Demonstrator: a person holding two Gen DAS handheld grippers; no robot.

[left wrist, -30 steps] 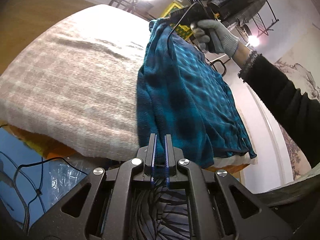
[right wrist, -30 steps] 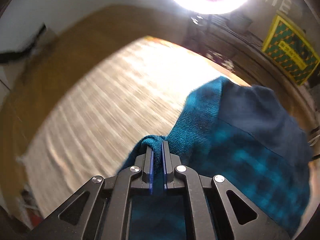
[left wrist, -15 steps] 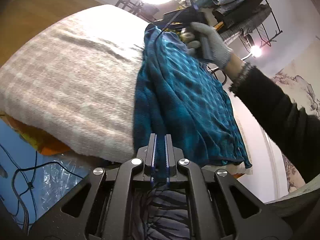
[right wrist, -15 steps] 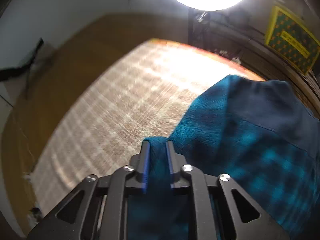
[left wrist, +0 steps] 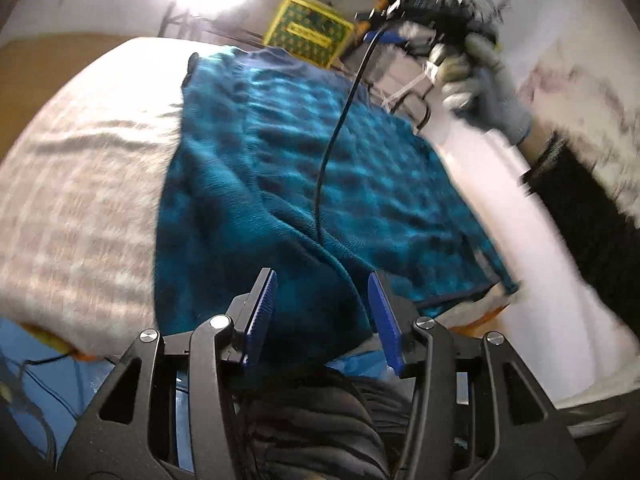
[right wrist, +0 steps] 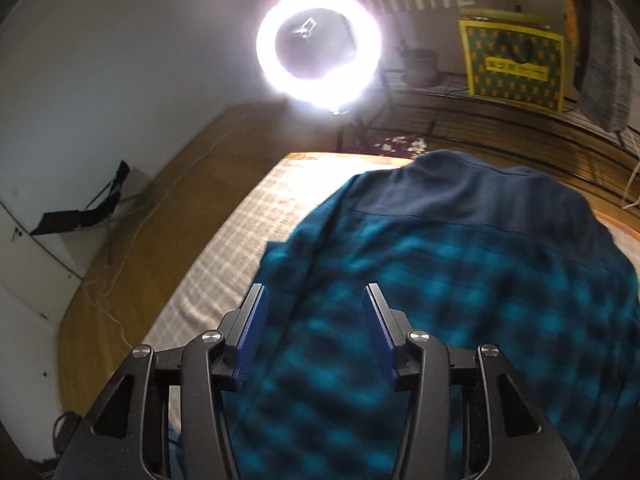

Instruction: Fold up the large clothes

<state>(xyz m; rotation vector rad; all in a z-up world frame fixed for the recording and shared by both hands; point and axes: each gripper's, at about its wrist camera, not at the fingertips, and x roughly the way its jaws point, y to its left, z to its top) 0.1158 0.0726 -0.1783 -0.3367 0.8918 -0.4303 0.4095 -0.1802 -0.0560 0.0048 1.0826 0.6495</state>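
Observation:
A teal plaid fleece shirt lies spread on the right side of a bed with a beige checked cover. My left gripper hangs over the shirt's near hem. Its jaws are opening, and the blue pads press on nothing. My right gripper is above the shirt, back from its dark collar end. Its jaws are opening too, with cloth below the gap and none pinched. In the left wrist view a gloved hand holds that gripper high at the upper right, blurred.
A black cable hangs across the shirt. A bright ring light stands beyond the bed. A yellow patterned box sits on a metal rack behind it. Brown floor runs along the left, and blue plastic with wires lies below the bed's near corner.
Both grippers were shut on shirt edges and now stand open, the cloth released. The right hand has lifted up and back from the collar end. The shirt now lies flatter on the bed.

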